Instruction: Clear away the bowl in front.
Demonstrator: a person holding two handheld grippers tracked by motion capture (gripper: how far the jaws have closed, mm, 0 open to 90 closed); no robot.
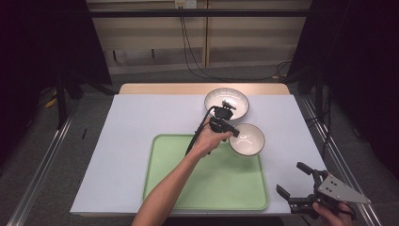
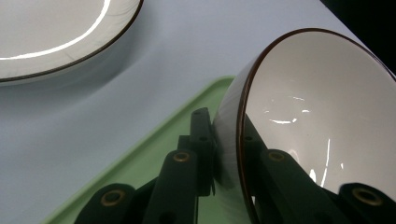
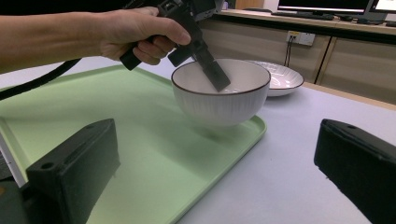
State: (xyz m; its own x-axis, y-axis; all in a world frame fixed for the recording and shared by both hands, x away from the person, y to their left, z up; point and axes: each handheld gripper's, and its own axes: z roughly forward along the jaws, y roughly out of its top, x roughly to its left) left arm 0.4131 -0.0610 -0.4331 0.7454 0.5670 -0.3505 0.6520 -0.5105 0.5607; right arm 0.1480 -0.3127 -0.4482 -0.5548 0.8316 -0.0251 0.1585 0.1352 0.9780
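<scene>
Left claw (image 1: 231, 131) clamps bowl (image 1: 248, 139) rim above tray (image 1: 169, 188) | right claw (image 1: 294, 179) open | plate (image 1: 237, 100) behind

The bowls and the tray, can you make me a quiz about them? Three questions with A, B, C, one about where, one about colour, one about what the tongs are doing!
1. Where is the small bowl?
A. Lifted above a corner of the tray
B. On the floor
C. Stacked inside the other bowl

2. What colour is the tray?
A. Red
B. Light green
C. Black

3. What are the left tongs doing?
A. Hanging open over nothing
B. Pinching the small bowl's rim
C. Lying on the tray

Answers:
1 A: the right gripper view shows a gap under the bowl.
2 B: the high view shows pale green.
3 B: the left gripper view shows one jaw inside the rim, one outside.
</scene>
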